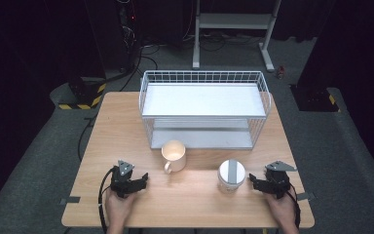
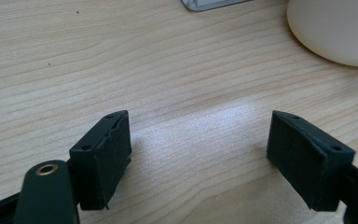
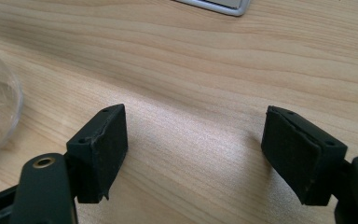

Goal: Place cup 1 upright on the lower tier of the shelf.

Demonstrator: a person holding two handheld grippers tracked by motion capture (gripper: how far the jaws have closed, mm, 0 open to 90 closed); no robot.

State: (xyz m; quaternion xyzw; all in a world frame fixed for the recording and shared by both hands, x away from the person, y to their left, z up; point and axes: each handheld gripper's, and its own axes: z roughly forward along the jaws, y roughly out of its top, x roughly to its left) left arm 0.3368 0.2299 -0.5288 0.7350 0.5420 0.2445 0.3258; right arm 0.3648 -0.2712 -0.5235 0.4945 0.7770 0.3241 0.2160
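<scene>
Both grippers agape, empty: left gripper point(image 1: 135, 182) near mug point(image 1: 174, 155), right gripper point(image 1: 259, 182) beside jar point(image 1: 231, 176).

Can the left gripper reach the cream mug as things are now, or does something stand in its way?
Probably yes. The left gripper is open, with nothing between its jaws, and bare wood lies between it and the cream mug. The mug's handle faces the gripper's side.
</scene>
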